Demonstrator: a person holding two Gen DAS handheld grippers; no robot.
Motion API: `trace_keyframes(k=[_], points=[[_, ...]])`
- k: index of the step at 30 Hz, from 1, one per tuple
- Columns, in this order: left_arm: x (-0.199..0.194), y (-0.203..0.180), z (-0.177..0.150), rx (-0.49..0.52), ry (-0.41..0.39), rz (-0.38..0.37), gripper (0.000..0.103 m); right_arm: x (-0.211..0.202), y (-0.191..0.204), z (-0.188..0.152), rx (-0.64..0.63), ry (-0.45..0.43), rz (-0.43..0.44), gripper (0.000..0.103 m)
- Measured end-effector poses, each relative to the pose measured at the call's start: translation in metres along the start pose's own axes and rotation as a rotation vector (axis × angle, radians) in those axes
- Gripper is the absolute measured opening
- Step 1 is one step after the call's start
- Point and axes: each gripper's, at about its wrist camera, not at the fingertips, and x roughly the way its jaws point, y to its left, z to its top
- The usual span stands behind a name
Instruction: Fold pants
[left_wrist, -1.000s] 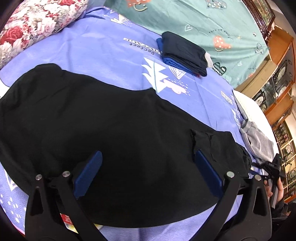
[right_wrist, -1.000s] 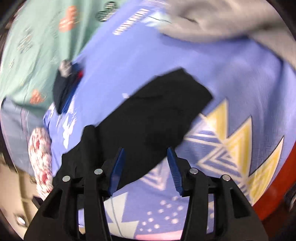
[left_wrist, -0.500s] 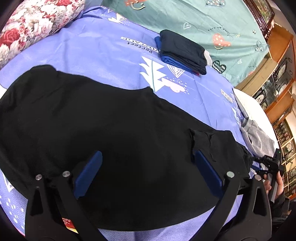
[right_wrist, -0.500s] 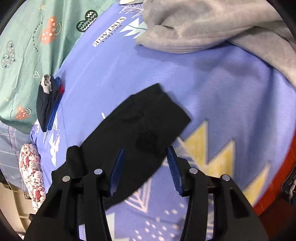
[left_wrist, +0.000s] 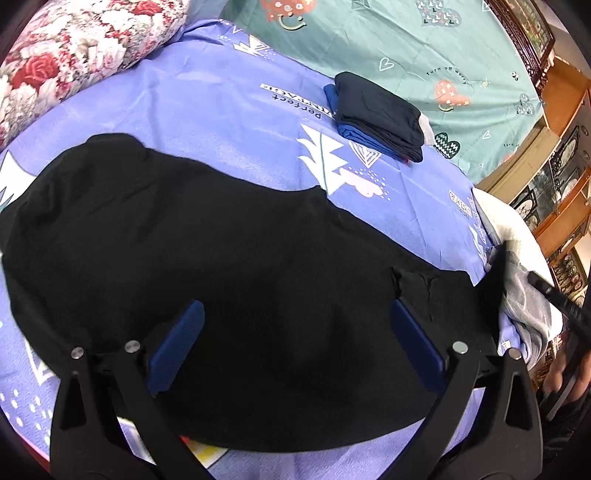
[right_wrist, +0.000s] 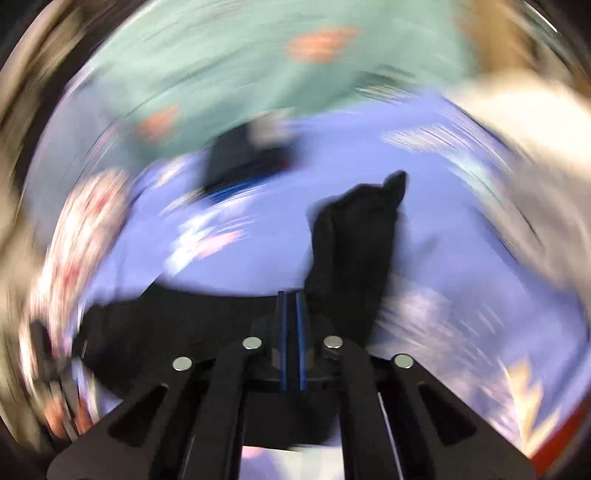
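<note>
Black pants (left_wrist: 207, 258) lie spread across the purple bedsheet (left_wrist: 229, 122). My left gripper (left_wrist: 295, 325) is open, its blue-padded fingers wide apart just above the pants' near part. In the right wrist view, which is blurred by motion, my right gripper (right_wrist: 291, 306) is shut on the black pants (right_wrist: 354, 243). A leg end stands up from the jaws, lifted off the sheet.
A stack of folded dark and blue clothes (left_wrist: 376, 114) sits at the back of the sheet. A floral pillow (left_wrist: 74, 55) lies at the back left. Grey garments (left_wrist: 528, 295) are heaped at the right edge, near wooden shelves (left_wrist: 561, 177).
My right gripper has closed on the pant leg end and lifted it, swinging fast. The left gripper has barely moved and stays open.
</note>
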Motion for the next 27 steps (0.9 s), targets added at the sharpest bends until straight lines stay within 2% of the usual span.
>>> trace_keyframes(k=[1,3,4,6,8,9,10,11,12,15,18,22,24,26,27], points=[[-0.001,0.003,-0.001,-0.006,0.000,0.003,0.101,0.018,0.038,-0.001,-0.116,0.044,0.017,0.004],[-0.004,0.007,-0.005,-0.020,0.000,0.007,0.101,0.056,0.081,-0.015,-0.244,0.144,0.033,0.004],[-0.005,0.009,-0.006,-0.022,0.002,0.008,0.101,0.084,0.097,-0.029,-0.299,0.226,0.046,0.004],[-0.009,0.010,-0.008,-0.015,0.000,0.013,0.101,0.109,0.104,-0.048,-0.322,0.312,0.047,0.003],[-0.012,0.012,-0.009,-0.005,-0.009,0.026,0.101,0.097,0.095,-0.045,-0.282,0.261,0.060,0.003],[-0.012,0.014,-0.009,-0.007,-0.011,0.031,0.101,0.085,0.088,-0.038,-0.253,0.224,0.053,0.007],[-0.011,0.016,-0.008,-0.016,-0.012,0.028,0.101,0.074,0.079,-0.032,-0.225,0.187,0.036,0.026],[-0.010,0.017,-0.008,-0.022,-0.013,0.025,0.101,0.058,0.064,-0.023,-0.203,0.132,-0.030,0.036],[-0.009,0.018,-0.007,-0.027,-0.015,0.021,0.101,0.054,0.056,-0.020,-0.211,0.119,-0.080,0.039],[-0.004,0.011,-0.009,-0.012,-0.007,0.009,0.101,0.058,0.042,-0.018,-0.270,0.175,-0.139,0.039],[-0.002,0.003,-0.011,0.012,0.004,0.005,0.101,0.073,0.047,-0.021,-0.363,0.215,-0.190,0.039],[-0.004,0.004,-0.011,0.006,0.002,0.010,0.101,0.100,0.032,-0.015,-0.373,0.274,-0.210,0.039],[-0.005,0.005,-0.010,0.005,-0.001,0.011,0.101,0.116,0.024,-0.013,-0.356,0.335,-0.180,0.039],[-0.004,0.005,-0.010,0.003,0.001,0.012,0.101,0.126,0.019,-0.015,-0.368,0.370,-0.191,0.039],[-0.003,0.005,-0.011,0.003,0.003,0.011,0.101,0.133,0.014,-0.016,-0.356,0.396,-0.189,0.030]])
